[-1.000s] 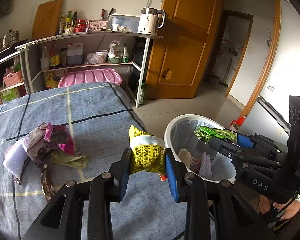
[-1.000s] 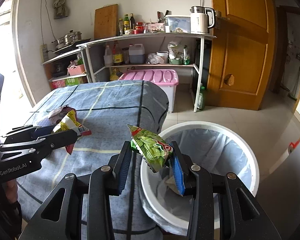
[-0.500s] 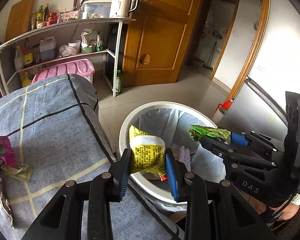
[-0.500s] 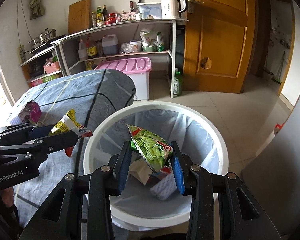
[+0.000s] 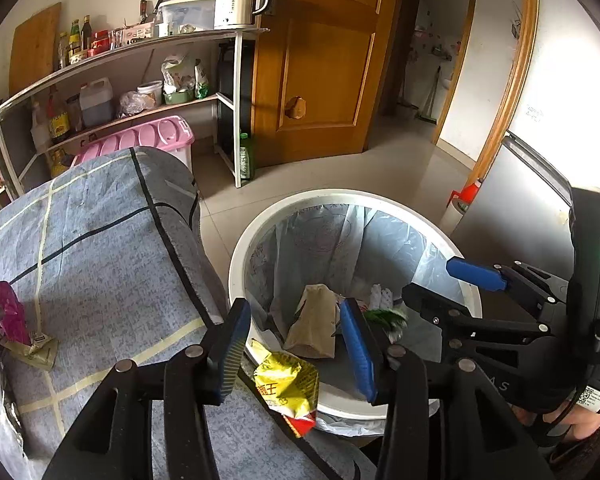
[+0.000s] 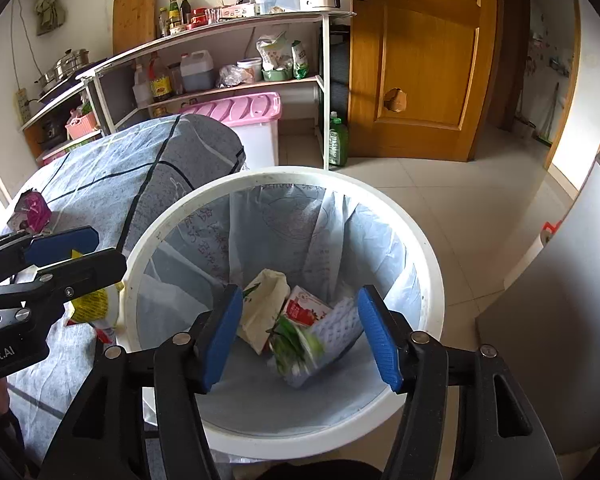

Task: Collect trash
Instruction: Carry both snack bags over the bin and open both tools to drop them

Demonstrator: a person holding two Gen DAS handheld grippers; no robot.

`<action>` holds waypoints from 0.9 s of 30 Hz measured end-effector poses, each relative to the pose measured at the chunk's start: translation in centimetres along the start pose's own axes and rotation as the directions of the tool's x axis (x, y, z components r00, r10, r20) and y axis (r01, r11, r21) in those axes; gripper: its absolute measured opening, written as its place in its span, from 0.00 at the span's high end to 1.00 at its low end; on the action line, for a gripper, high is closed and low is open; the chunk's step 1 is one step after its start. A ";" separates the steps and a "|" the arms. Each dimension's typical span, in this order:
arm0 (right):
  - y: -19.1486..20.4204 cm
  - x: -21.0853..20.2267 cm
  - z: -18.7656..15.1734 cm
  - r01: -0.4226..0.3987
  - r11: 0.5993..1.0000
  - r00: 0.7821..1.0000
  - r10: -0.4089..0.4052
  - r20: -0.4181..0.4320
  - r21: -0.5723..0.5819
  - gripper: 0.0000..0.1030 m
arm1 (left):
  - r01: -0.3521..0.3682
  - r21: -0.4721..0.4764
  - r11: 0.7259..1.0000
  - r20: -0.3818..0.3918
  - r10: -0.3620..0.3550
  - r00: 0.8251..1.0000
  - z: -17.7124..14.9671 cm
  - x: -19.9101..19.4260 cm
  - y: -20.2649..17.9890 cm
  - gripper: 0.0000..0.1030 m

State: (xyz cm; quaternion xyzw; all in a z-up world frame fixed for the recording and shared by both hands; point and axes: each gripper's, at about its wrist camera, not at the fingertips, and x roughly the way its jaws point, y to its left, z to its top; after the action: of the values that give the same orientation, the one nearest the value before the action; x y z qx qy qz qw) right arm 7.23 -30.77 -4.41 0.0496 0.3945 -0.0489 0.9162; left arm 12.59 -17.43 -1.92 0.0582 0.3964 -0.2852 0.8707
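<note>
Two snack wrappers are loose now. A green wrapper [image 6: 296,346], blurred, is inside the white trash bin [image 6: 428,252], low in the frame between the opening right tongs [image 6: 300,338], which touch nothing. A yellow wrapper [image 5: 286,386] hangs at the bin's rim beside the cloth-covered tabletop [image 5: 100,264], below the opening left tongs [image 5: 296,346], free of their pads.

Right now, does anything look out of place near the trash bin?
Yes. The yellow wrapper is at the white bin rim's outer edge, beside the cloth-covered table, not inside; it may miss. The green wrapper is inside the bin.
</note>
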 end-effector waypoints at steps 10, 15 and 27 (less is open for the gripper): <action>1.2 -1.5 0.6 -0.003 1.000 0.999 0.003 0.032 0.001 0.41 | -0.031 -0.022 0.999 0.049 0.032 0.998 -0.1 -2.9 1.5 0.50; 2.7 -3.0 1.1 -0.025 1.000 0.998 0.025 0.065 -0.010 0.41 | -0.075 -0.056 0.996 0.081 0.079 0.994 -0.3 -5.3 3.2 0.51; 9.2 -5.1 2.0 -0.110 0.989 0.987 0.120 0.108 -0.095 0.41 | -0.176 -0.155 0.972 0.131 0.197 0.972 -2.3 -10.7 9.0 0.50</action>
State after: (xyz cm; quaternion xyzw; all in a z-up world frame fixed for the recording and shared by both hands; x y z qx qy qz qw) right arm 6.34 -21.69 1.14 0.0285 0.3403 0.0188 0.9397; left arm 10.36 -4.39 3.19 0.0120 0.3441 -0.1762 0.9222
